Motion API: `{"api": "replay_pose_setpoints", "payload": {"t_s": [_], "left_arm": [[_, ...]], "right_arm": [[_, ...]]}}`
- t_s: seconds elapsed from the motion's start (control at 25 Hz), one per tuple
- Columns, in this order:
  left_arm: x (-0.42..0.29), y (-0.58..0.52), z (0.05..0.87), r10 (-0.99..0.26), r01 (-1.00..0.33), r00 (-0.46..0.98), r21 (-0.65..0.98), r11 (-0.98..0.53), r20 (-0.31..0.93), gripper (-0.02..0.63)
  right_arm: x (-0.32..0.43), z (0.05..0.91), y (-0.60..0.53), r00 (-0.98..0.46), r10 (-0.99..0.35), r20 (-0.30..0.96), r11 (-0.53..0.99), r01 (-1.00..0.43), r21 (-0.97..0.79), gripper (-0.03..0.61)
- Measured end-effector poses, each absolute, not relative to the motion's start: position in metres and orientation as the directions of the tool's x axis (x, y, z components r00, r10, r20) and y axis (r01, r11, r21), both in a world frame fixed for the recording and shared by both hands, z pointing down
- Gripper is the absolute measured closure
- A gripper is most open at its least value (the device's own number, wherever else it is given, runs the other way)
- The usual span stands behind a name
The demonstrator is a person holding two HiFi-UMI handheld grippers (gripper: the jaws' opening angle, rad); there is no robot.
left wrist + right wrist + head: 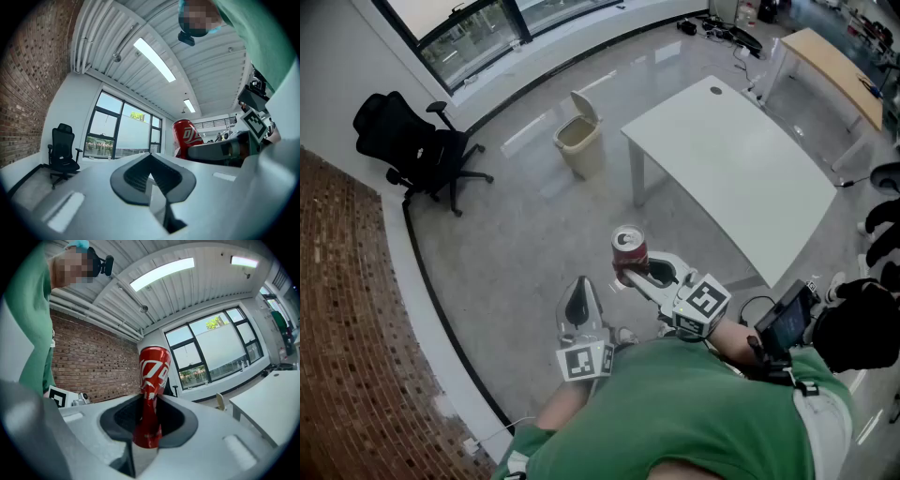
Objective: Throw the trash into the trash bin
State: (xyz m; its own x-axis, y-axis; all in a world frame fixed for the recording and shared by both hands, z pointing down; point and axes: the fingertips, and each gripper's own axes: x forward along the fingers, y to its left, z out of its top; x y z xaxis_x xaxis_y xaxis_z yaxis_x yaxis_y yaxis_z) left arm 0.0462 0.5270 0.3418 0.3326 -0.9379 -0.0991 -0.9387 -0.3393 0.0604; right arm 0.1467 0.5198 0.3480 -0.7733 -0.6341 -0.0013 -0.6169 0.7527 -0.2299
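The right hand-held gripper (149,416) is clamped on a red can (153,373), holding it upright in the air above the floor, with the pads pressing the can's lower part. The left hand-held gripper (151,176) is just beside it, jaws together with nothing between them. In the head view the bin (579,142) stands on the floor well ahead of the can, lid tipped up, near a corner of the white counter (741,178). A black chair (417,141) sits to the left by the brick wall (347,328).
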Motion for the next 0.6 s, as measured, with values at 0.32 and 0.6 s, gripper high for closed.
{"api": "replay_pose_setpoints", "payload": {"t_s": [0.32,0.6], "left_arm": [[0.0452,0.5283,0.3403,-0.94,-0.941,0.326,0.06,-0.332,-0.099,0.609],[0.0446,0.5294,0.3412,-0.943,-0.943,0.32,0.059,-0.326,-0.093,0.609]], "right_arm": [[0.1466,0.3418,0.5199,-0.765,-0.643,0.032,0.739,-0.631,-0.236,0.488],[0.1455,0.3387,0.5216,-0.763,-0.647,0.008,0.734,-0.625,-0.266,0.488]]}}
